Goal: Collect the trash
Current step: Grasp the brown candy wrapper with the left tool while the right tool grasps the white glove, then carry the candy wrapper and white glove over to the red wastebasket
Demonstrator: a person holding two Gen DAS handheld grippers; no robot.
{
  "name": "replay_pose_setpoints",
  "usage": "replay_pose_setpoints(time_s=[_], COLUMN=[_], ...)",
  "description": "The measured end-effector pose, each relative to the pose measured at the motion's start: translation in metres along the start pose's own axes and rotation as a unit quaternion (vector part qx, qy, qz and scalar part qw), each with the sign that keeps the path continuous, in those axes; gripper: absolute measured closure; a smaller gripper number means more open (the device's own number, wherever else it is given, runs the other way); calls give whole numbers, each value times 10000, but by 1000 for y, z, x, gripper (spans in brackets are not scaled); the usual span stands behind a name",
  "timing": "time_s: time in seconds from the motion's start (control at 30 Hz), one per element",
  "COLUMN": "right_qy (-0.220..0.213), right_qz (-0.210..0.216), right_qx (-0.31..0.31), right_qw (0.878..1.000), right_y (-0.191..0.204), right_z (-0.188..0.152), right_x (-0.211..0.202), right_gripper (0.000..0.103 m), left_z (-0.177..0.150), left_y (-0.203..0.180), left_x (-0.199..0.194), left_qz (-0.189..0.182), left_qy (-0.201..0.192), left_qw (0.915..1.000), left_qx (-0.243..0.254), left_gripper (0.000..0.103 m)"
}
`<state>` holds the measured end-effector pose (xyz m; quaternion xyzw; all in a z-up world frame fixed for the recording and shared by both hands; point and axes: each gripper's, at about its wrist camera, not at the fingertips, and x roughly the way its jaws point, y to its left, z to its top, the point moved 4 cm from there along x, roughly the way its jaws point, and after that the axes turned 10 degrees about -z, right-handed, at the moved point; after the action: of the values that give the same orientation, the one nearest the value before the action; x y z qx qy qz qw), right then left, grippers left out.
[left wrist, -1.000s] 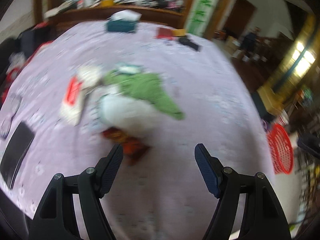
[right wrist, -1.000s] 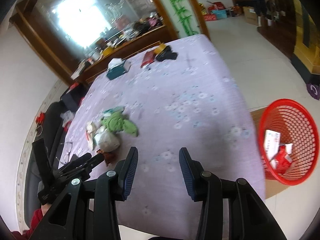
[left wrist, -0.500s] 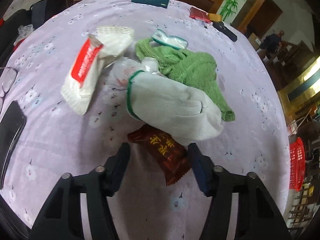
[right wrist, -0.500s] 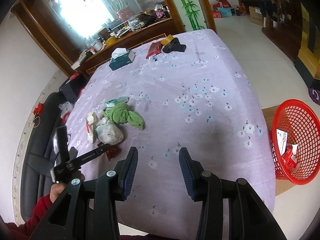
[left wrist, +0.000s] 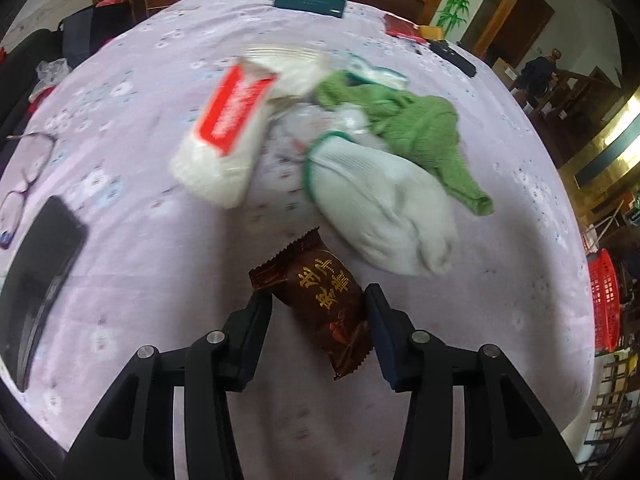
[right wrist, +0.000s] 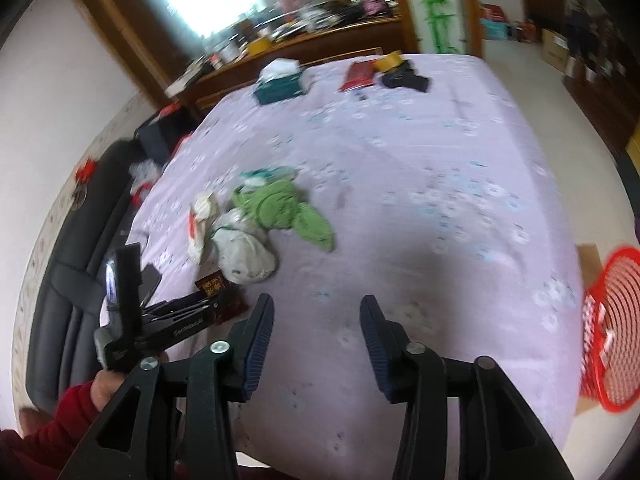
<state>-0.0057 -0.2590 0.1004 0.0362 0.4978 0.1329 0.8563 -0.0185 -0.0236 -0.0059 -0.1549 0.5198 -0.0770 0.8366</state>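
2 fingers of the left gripper (left wrist: 318, 306) sit pinched against the sides of a brown snack wrapper (left wrist: 320, 300) (gold characters printed on it), down at the near edge of the purple flowered tablecloth (left wrist: 140, 248). Just behind it lie a white glove (left wrist: 380, 208), a green cloth (left wrist: 416, 136) and a red-and-white packet (left wrist: 228, 132). Right gripper (right wrist: 316, 326) hangs over bare cloth, fingers spread wide, nothing between them. Red basket (right wrist: 612, 352) stands on the floor off the table's right side.

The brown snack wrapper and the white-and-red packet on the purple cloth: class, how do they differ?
The brown snack wrapper is dark with gold characters; the white-and-red packet is pale with a red panel. The wrapper sits between the left tool's fingers; the packet lies untouched, farther away, and looks larger. Both are sealed-style packaging.
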Motion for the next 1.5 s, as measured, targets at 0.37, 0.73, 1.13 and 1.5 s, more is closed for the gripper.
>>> replay_pose_setpoints(time_s=[0.37,0.73,1.13,1.5], right_qy=[417,849,517,313], right_qz=[435,261,165,-136], right_qx=[-874,-1224,-198,598], right_qw=[9944,9885,9983,9976], right_y=[86,114,61,-4], right_z=[25,20,-10,-32], right_x=[94,154,102,57], right_gripper=[41,34,80,80], left_z=[-12,-14,-9,-12], left_y=[39,39,-1,-68], left_x=[-24,-25,-27,-21], left_qz=[167,165,247,261], left_qy=[-38,-54,-342,-455], left_qw=[9998,9995,9972,9908], left_qx=[76,275,613,1248], left_gripper=[57,57,57,57])
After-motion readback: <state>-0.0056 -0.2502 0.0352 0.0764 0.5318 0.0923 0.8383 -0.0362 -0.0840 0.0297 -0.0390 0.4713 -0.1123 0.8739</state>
